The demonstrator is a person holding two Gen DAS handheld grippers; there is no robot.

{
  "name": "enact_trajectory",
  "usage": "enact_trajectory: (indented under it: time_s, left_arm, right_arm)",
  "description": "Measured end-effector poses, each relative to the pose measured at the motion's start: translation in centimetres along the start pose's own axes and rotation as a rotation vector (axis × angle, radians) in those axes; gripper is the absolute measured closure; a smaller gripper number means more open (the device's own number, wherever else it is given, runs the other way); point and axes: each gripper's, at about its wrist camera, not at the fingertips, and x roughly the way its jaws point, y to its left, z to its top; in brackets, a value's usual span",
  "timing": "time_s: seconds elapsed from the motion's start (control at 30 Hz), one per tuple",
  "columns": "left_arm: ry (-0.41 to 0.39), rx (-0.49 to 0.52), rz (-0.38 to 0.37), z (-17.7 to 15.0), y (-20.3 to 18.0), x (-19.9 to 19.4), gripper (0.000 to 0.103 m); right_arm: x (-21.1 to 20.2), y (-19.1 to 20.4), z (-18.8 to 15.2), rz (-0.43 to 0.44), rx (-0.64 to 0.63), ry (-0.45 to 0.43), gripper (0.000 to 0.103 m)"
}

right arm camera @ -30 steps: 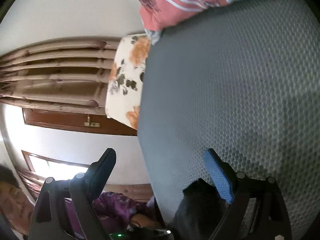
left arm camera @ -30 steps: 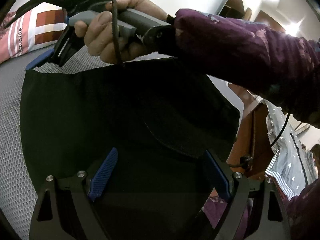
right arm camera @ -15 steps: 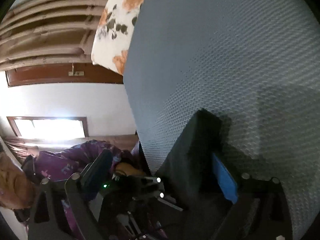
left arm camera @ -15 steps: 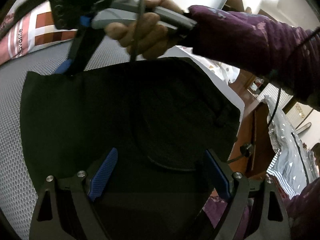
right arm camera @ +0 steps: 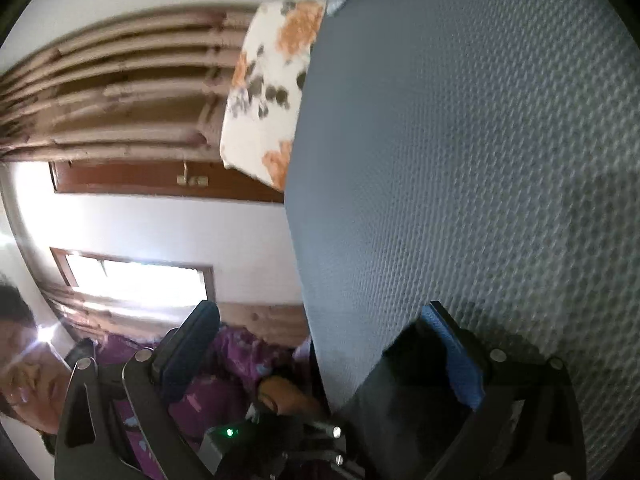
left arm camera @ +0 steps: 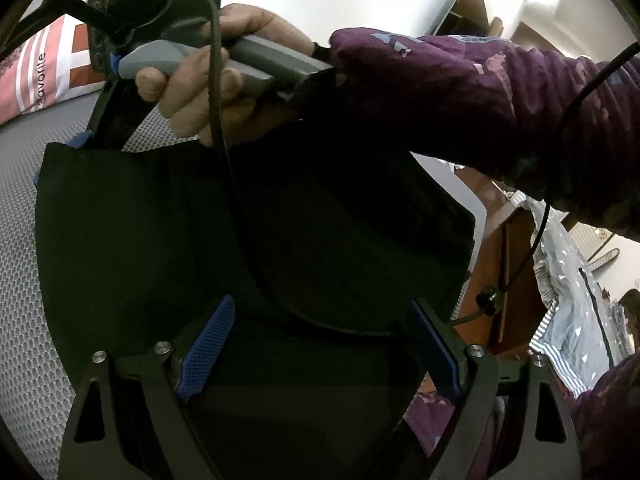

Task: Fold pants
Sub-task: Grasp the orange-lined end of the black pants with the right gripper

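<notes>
The black pants [left arm camera: 224, 232] lay folded on the grey bed [left arm camera: 20, 240], filling the frame centre. The left tool [left arm camera: 320, 336] hovered above them, fingers apart. The right tool [right arm camera: 320, 344], fingers apart, stood at the upper-left corner, probably squaring it.

Only one readable text: "favorite", lowercase dark letters running sideways on the white stripe of the pink and red checked pillow [left arm camera: 44, 76], left wrist view, top left corner. First letter partly cut off by the fabric fold. Right wrist view: no text, labels, brands or numbers readable anywhere, only a lit green LED.
</notes>
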Motion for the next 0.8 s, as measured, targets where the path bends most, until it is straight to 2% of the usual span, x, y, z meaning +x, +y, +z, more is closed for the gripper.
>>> enact_trajectory:
  time_s: [0.1, 0.17, 0.23, 0.3, 0.37, 0.43, 0.5, 0.6, 0.67, 0.73, 0.77, 0.8]
  left_arm:
    - [0.000, -0.001, 0.002, 0.1, 0.0, -0.1, 0.017]
    - [0.003, 0.004, 0.008, 0.1, -0.1, -0.1, 0.017]
    - [0.003, 0.004, 0.009, 0.1, -0.2, -0.1, 0.017]
    - [0.002, 0.003, 0.009, 0.1, -0.2, -0.1, 0.017]
    - [0.001, 0.006, 0.013, 0.1, -0.3, -0.1, 0.016]
    - [-0.001, 0.013, 0.020, 0.0, -0.4, -0.1, 0.015]
    - [-0.002, 0.019, 0.025, 0.0, -0.4, -0.1, 0.015]
    - [-0.002, 0.021, 0.028, 0.0, -0.4, -0.1, 0.015]
    - [0.000, 0.025, 0.031, 0.0, -0.2, 0.0, 0.015]
    - [0.000, 0.025, 0.032, 0.0, -0.1, -0.1, 0.015]
    - [0.000, 0.025, 0.032, 0.1, 0.0, 0.0, 0.015]
    - [-0.001, 0.026, 0.032, 0.1, 0.0, 0.0, 0.015]
  right_arm:
    - [-0.2, -0.3, 0.8, 0.013, 0.015, -0.029, 0.009]
    - [-0.2, -0.1, 0.9, -0.017, 0.008, -0.032, 0.009]
    - [-0.9, 0.5, 1.1, -0.054, 0.006, -0.078, 0.008]
    - [-2.7, 1.4, 0.9, -0.018, 0.011, -0.159, 0.008]
    - [-3.6, 3.4, 0.0, 0.043, -0.035, -0.187, 0.008]
    - [-3.3, 5.0, -1.2, 0.056, -0.079, -0.154, 0.008]
    - [-1.9, 5.6, -2.5, 0.064, -0.090, -0.074, 0.008]
    - [0.3, 4.0, -3.8, -0.046, -0.052, -0.004, 0.008]
    - [-0.2, 1.8, -4.0, -0.079, 0.007, -0.043, 0.013]
    - [-1.5, -0.4, -3.5, -0.023, 0.088, -0.126, 0.018]
    - [-2.2, -1.2, -3.3, -0.001, 0.123, -0.171, 0.025]
    - [-2.5, -1.6, -3.1, 0.010, 0.144, -0.179, 0.029]
